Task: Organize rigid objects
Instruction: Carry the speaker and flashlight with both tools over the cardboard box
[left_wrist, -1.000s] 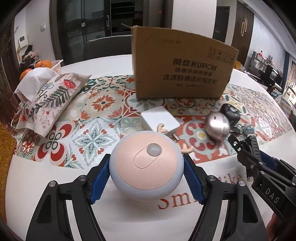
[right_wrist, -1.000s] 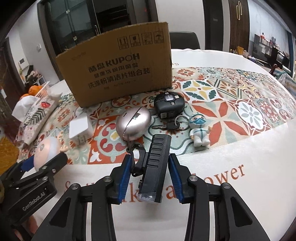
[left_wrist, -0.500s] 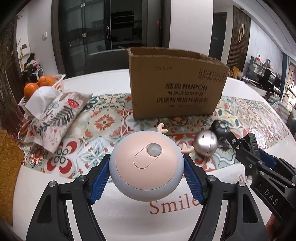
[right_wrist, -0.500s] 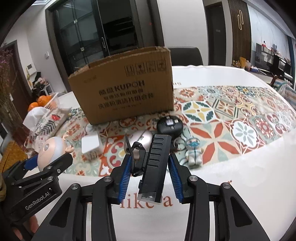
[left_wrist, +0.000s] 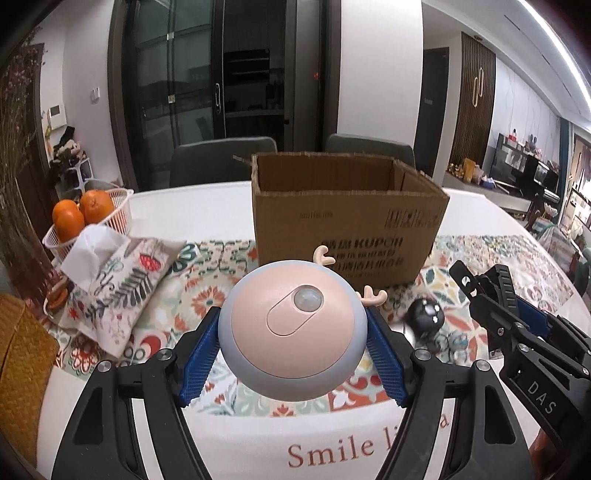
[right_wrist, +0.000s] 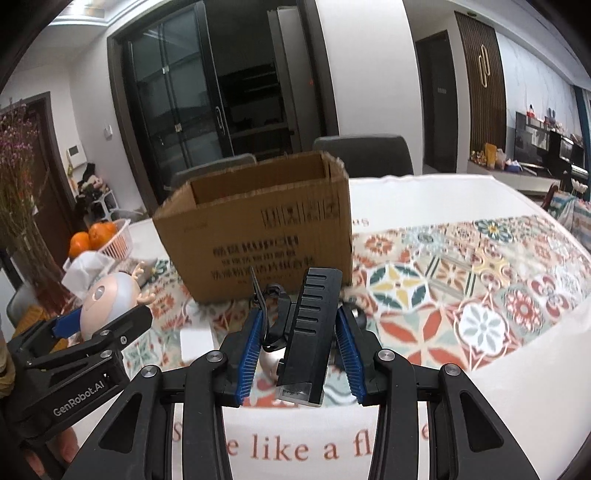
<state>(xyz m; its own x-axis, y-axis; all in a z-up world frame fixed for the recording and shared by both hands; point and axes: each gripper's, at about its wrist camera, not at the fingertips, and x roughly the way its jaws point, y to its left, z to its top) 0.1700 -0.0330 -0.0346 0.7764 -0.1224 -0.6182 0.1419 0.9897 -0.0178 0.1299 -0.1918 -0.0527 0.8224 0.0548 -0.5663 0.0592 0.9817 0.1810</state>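
Note:
My left gripper (left_wrist: 293, 345) is shut on a round pink-and-grey antlered night light (left_wrist: 291, 328) and holds it above the table, in front of the open cardboard box (left_wrist: 347, 225). My right gripper (right_wrist: 301, 354) is shut on a black ribbed bike light (right_wrist: 314, 328) with a strap, also lifted, facing the same box (right_wrist: 258, 229). The night light also shows in the right wrist view (right_wrist: 109, 299), and the right gripper (left_wrist: 517, 325) in the left wrist view. A black key fob (left_wrist: 424, 314) lies on the patterned cloth. A white block (right_wrist: 195, 341) lies below the box.
A floral tissue pouch (left_wrist: 118, 280) and a white basket of oranges (left_wrist: 88, 214) stand at the left. A woven yellow basket (left_wrist: 18, 354) sits at the left edge. Chairs stand behind the table. The white tablecloth (left_wrist: 258, 443) reaches the near edge.
Both grippers have risen with their objects, so the box's open top now shows. The silver mouse and keys have dropped out of sight below.

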